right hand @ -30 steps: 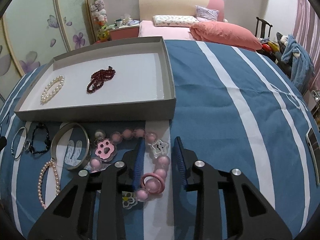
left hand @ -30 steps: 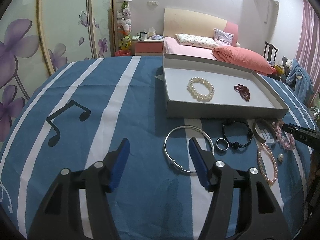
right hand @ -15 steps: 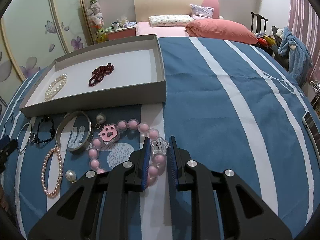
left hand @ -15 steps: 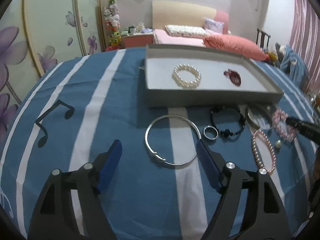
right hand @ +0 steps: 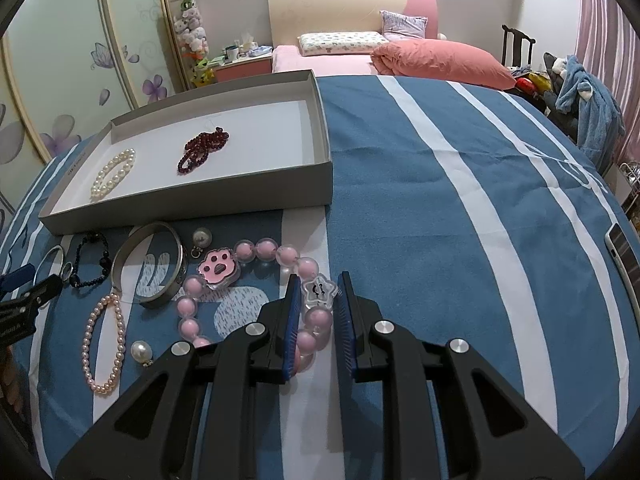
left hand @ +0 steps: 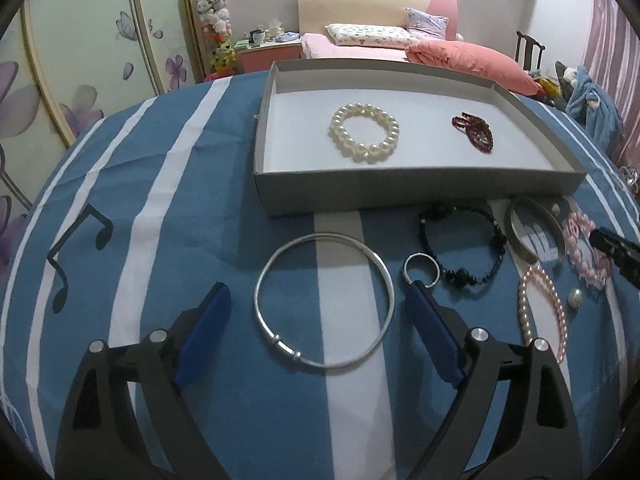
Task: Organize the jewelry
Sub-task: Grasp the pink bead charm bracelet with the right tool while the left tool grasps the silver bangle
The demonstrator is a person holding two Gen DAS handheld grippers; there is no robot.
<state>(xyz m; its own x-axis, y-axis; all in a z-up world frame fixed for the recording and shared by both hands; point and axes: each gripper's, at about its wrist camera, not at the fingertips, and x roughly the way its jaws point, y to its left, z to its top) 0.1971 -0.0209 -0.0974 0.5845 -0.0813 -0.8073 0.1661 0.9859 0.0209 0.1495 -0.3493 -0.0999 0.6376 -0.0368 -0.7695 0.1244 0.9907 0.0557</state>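
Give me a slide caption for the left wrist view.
Open left gripper straddles thin silver bangle on blue striped cloth, before grey cardboard tray.

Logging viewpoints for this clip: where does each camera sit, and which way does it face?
Left wrist: on the left gripper, angled down at the silver bangle; open fingers show.
Right wrist: on the right gripper, angled down, shut on the pink bead bracelet.
Both show the grey tray and its pearl bracelet.
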